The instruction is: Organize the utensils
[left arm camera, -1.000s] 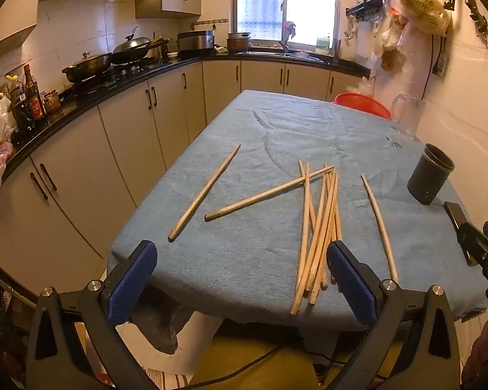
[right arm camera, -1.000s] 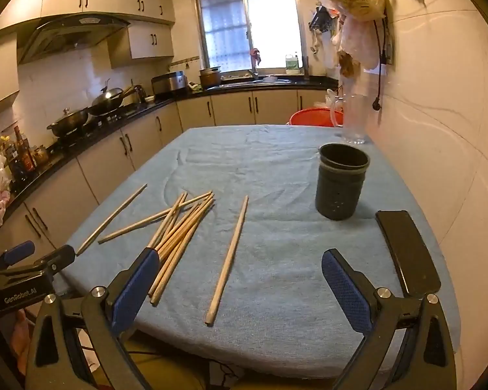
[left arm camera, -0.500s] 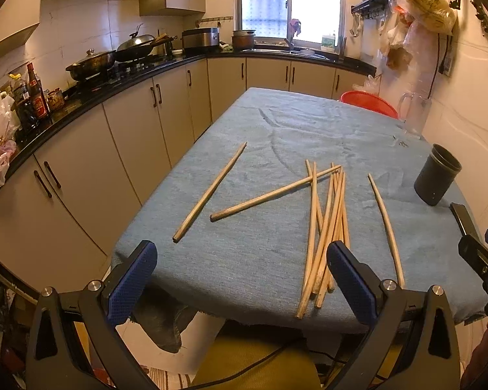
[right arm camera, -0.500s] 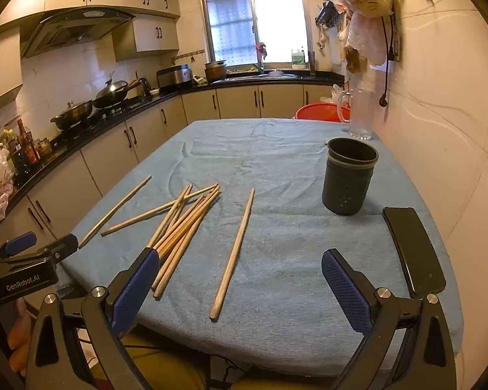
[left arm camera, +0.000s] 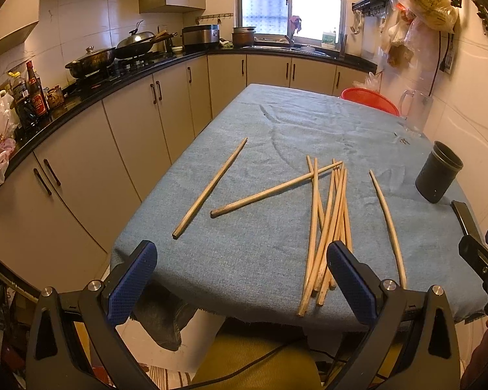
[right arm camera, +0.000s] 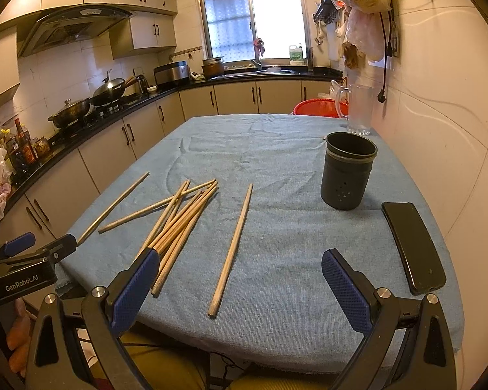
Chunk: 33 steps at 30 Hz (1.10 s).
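Tongs [right arm camera: 236, 281] wide apart; table edge [right arm camera: 276, 362] beneath

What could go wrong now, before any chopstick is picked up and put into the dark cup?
1. The bundle of chopsticks lies crossed and overlapping, so the open right gripper may pinch several at once or knock some aside.
2. Some ends reach the table edge, so a nudge could push them off.
3. The dark cup is tall and stands free; a slanted insertion might tip it.
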Tool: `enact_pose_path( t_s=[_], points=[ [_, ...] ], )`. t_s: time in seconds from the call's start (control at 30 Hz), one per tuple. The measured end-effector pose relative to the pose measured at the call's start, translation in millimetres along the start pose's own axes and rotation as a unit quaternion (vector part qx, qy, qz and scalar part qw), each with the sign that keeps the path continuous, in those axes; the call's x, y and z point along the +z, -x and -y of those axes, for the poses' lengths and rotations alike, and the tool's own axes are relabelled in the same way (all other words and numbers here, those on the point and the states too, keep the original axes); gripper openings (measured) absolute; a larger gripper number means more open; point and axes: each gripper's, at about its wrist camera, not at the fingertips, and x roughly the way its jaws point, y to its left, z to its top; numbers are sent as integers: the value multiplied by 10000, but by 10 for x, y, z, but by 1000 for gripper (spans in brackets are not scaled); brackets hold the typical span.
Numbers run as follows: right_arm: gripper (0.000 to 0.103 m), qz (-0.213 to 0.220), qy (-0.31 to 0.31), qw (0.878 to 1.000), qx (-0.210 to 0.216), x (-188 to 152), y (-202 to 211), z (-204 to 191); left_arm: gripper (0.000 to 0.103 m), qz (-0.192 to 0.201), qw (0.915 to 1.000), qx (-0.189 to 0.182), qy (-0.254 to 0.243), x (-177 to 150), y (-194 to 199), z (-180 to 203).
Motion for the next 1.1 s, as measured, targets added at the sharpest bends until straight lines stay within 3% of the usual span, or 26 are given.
enact_pose_path(
  t_s=[0.6, 0.83, 1.0, 1.1],
  points=[
    [102, -116, -12, 9999, -1, -11, -46, -4, 103, -20, 10000, -65, 56, -6, -7, -7],
    [102, -301, -38, 9995, -69, 56, -165, 39, 103, 28, 10000, -26, 28, 47, -165, -189],
    [102, -479, -71, 9988, 91, 224, -310, 55, 103, -290, 9982, -522, -101, 273, -376, -378],
    [102, -627, -49, 9979, 179, 361, -416, 48, 103, -421, 9971, -635, -58, 486, -505, -527]
  ],
)
